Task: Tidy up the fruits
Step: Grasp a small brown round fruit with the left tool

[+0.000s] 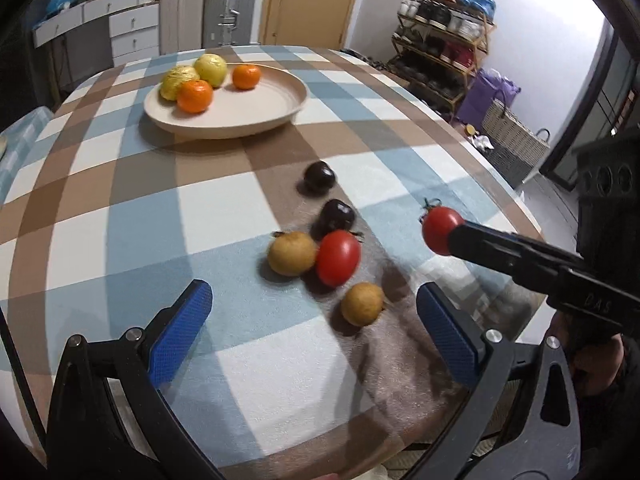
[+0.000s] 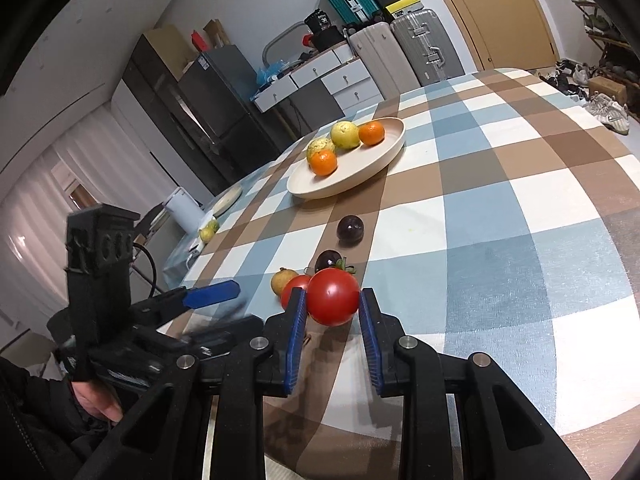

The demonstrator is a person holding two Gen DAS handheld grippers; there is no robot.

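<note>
My right gripper (image 2: 333, 309) is shut on a red tomato (image 2: 333, 297) and holds it just above the cloth; the tomato also shows in the left wrist view (image 1: 439, 229). My left gripper (image 1: 314, 320) is open and empty, low over the table. Ahead of it lie a second tomato (image 1: 338, 258), two tan round fruits (image 1: 291, 253) (image 1: 362, 304) and two dark plums (image 1: 319, 176) (image 1: 335, 214). A beige plate (image 1: 256, 114) farther back holds two oranges (image 1: 195, 97) (image 1: 246, 76) and two yellow-green fruits (image 1: 178, 82) (image 1: 211, 69).
The round table carries a blue, brown and white checked cloth (image 1: 120, 208). A shoe rack (image 1: 444, 40) and a wicker basket (image 1: 514, 140) stand right of the table. Suitcases (image 1: 228, 12) and drawers stand behind it. A white jug (image 2: 184, 210) sits at the far edge.
</note>
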